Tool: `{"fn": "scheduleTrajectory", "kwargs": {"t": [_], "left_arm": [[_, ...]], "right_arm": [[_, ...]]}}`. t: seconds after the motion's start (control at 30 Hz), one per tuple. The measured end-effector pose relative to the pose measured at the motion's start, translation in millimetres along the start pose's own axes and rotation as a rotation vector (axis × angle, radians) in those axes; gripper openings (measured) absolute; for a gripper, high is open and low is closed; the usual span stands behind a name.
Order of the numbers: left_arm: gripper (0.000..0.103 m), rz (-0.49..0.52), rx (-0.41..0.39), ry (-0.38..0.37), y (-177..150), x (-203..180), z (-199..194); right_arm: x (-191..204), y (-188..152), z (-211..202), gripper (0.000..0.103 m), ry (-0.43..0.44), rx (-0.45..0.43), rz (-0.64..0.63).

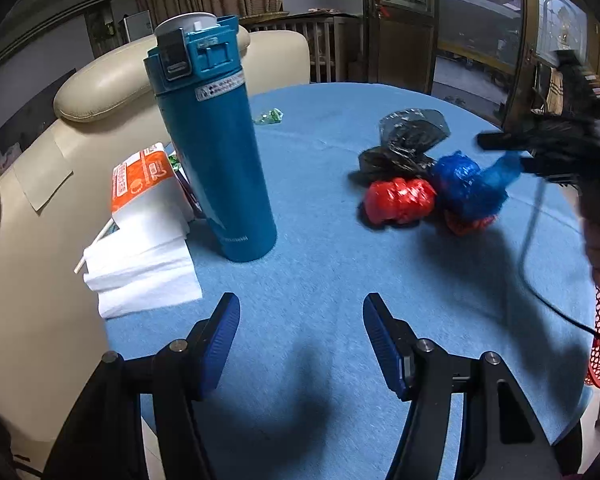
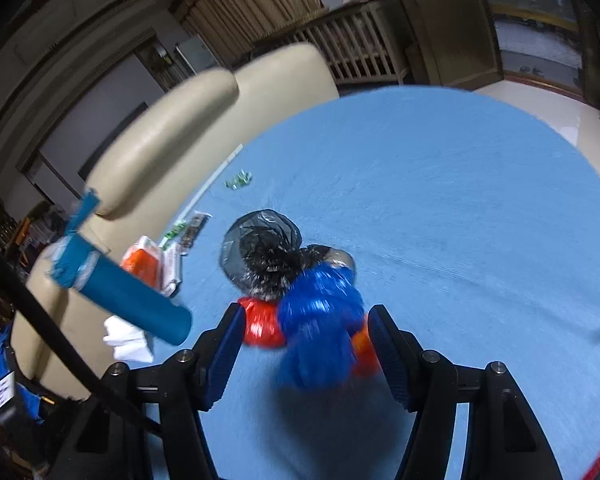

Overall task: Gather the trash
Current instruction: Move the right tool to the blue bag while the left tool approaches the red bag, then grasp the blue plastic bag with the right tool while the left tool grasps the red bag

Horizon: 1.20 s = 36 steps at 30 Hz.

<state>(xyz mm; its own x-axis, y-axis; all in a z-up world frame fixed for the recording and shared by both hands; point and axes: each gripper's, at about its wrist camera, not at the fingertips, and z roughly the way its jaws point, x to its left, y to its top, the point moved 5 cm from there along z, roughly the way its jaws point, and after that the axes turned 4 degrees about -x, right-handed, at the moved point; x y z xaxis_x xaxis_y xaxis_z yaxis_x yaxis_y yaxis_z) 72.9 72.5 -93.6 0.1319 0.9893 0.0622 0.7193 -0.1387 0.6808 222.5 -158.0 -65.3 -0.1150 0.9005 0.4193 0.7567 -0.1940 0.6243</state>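
Blue-padded jaws of the right gripper (image 2: 304, 344) stand half open around the blue bag (image 2: 320, 320) – pads not pressing it. Red bags (image 1: 400, 200) and a black bag (image 1: 404, 140) crowd against it on the table (image 1: 340, 280). Closing now could snag a neighbour or drag the clump. Left gripper (image 1: 300, 340) hangs open – empty.

Tablecloth (image 1: 320, 264) lt blue; flask (image 1: 216, 152) teal; bags (image 1: 428, 184) red, blue, blk.
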Motion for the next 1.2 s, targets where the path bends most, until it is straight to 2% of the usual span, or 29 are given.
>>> {"fn": "scheduleTrajectory", "kwargs": {"t": [0.1, 0.17, 0.23, 0.33, 0.4, 0.5, 0.63, 0.73, 0.77, 0.83, 0.9, 0.97, 1.03, 1.2], "left_arm": [[0.065, 0.000, -0.005, -0.015, 10.8, 1.1, 6.4], [0.066, 0.009, -0.013, -0.046, 20.5, -3.3, 13.4], [0.068, 0.019, -0.019, -0.080, 30.6, -10.8, 21.1], [0.072, 0.028, -0.018, -0.152, 45.7, -27.8, 38.0], [0.072, 0.021, -0.002, -0.198, 54.1, -39.4, 52.5], [0.072, -0.033, 0.040, -0.263, 67.9, -55.3, 79.4], [0.072, -0.091, 0.086, -0.274, 79.8, -76.2, 113.2], [0.072, -0.074, 0.132, -0.267, 76.5, -90.8, 133.6], [0.072, -0.058, 0.128, -0.245, 74.0, -94.6, 137.5], [0.072, -0.051, 0.106, -0.234, 72.1, -96.8, 136.7], [0.066, -0.064, 0.097, -0.233, 70.2, -95.1, 131.5], [0.061, -0.071, 0.097, -0.225, 67.4, -93.3, 121.0], [0.060, -0.066, 0.086, -0.214, 64.7, -93.4, 106.8], [0.060, -0.013, -0.012, -0.188, 58.9, -106.2, 34.8]], "right_arm": [[3.7, -3.8, 45.9, 0.066, -0.053, 0.099, -0.018], [5.1, -11.5, 65.6, 0.062, -0.056, 0.140, -0.034], [9.1, -12.0, 63.8, 0.057, -0.059, 0.119, -0.068], [6.5, -17.6, 41.5, 0.057, -0.044, 0.090, -0.057], [1.8, -25.5, 15.2, 0.057, 0.003, 0.069, -0.042], [-12.0, -40.9, -24.5, 0.057, 0.023, 0.037, -0.027], [-38.1, -62.8, -68.9, 0.057, -0.031, -0.007, 0.013], [-56.6, -76.0, -99.0, 0.057, -0.071, -0.049, 0.050], [-63.2, -78.6, -107.2, 0.057, -0.078, -0.056, 0.062], [-72.0, -85.9, -118.6, 0.057, -0.104, -0.073, 0.083], [-81.1, -91.7, -133.4, 0.057, -0.123, -0.085, 0.100], [-87.6, -94.3, -144.1, 0.057, -0.125, -0.105, 0.123], [-90.4, -94.6, -155.9, 0.057, -0.121, -0.127, 0.131], [-89.4, -96.0, -187.1, 0.057, -0.109, -0.186, 0.115]]}}
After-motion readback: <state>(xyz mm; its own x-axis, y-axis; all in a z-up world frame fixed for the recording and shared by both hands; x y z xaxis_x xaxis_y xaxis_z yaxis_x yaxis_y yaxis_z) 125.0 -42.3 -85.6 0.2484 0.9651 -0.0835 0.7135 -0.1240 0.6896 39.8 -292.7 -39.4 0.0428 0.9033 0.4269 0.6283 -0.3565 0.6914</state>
